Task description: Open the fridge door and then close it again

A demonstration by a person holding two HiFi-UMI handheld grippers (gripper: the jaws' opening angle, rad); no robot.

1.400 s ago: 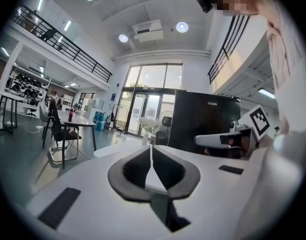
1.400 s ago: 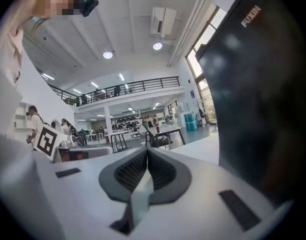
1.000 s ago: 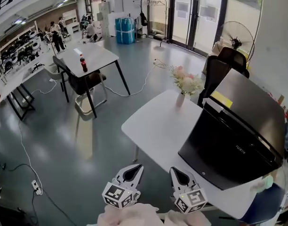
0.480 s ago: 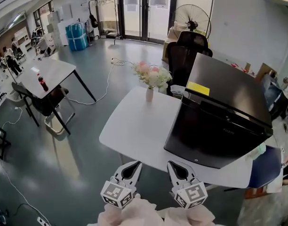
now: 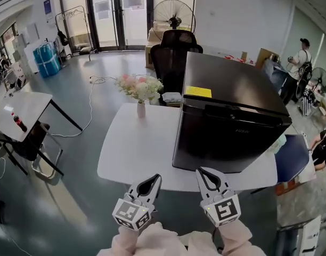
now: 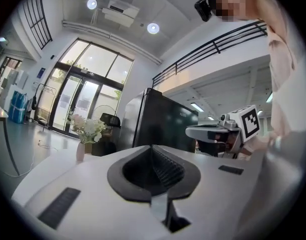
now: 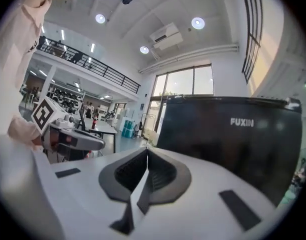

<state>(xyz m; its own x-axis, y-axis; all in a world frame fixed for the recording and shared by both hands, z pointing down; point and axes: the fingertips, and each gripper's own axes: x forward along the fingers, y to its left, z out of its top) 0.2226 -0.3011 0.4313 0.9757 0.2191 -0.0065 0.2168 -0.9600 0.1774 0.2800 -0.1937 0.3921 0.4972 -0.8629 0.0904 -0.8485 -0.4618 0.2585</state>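
Observation:
A black mini fridge (image 5: 232, 116) with a yellow sticker on its top stands on the right half of a white table (image 5: 131, 148), door shut and front face towards me. Both grippers hover side by side just short of the table's near edge. My left gripper (image 5: 153, 181) is shut and holds nothing. My right gripper (image 5: 204, 173) is shut and empty too, below the fridge's front. In the right gripper view the fridge door (image 7: 233, 144) fills the space ahead of the closed tips (image 7: 147, 149). The left gripper view shows the fridge (image 6: 158, 126) beyond its closed tips (image 6: 153, 147).
A vase of flowers (image 5: 140, 92) stands on the table left of the fridge. Behind are a black office chair (image 5: 171, 52) and a fan (image 5: 173, 9). A blue chair (image 5: 291, 156) is at the right, a person (image 5: 299, 57) beyond it. Another table with a bottle (image 5: 16, 122) stands far left.
The view has swung so the fridge now faces me squarely near the middle. Both grippers have risen a little and now point at the table's near edge, still shut.

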